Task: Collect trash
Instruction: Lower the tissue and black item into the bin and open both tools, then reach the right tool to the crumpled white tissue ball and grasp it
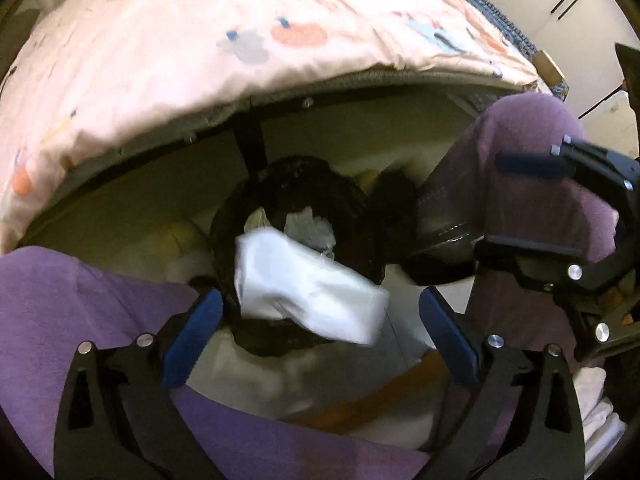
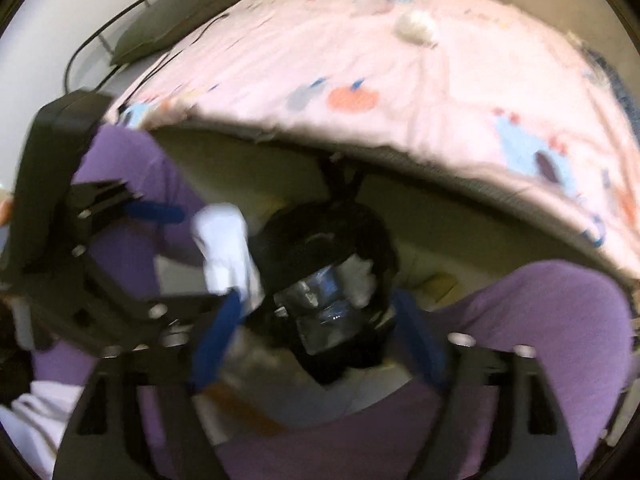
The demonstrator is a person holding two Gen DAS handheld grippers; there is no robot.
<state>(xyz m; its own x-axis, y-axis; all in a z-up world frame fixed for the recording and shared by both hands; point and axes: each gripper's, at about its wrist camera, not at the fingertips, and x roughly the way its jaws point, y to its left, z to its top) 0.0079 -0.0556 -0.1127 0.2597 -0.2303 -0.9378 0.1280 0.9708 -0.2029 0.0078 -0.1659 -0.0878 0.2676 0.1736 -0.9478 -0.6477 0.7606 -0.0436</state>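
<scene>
A black trash bag (image 1: 296, 184) sits open on the floor beside the bed, between the person's purple-clad knees, with crumpled white and clear trash (image 1: 310, 228) inside. A white tissue (image 1: 308, 284) is in mid-air over the bag's mouth, clear of both pads of my left gripper (image 1: 320, 320), which is open above it. In the right wrist view the tissue (image 2: 224, 248) hangs between the left gripper's fingers (image 2: 152, 212) beside the bag (image 2: 332, 280). My right gripper (image 2: 316, 344) is open just above the bag; it also shows in the left wrist view (image 1: 532, 204).
A bed with a pink patterned sheet (image 1: 200, 48) overhangs the bag. A crumpled white ball (image 2: 416, 26) lies on the sheet. A grey pillow (image 2: 180, 12) is at the head. The person's purple knees (image 2: 540, 312) flank the bag. A brown strip (image 1: 372, 396) lies on the floor.
</scene>
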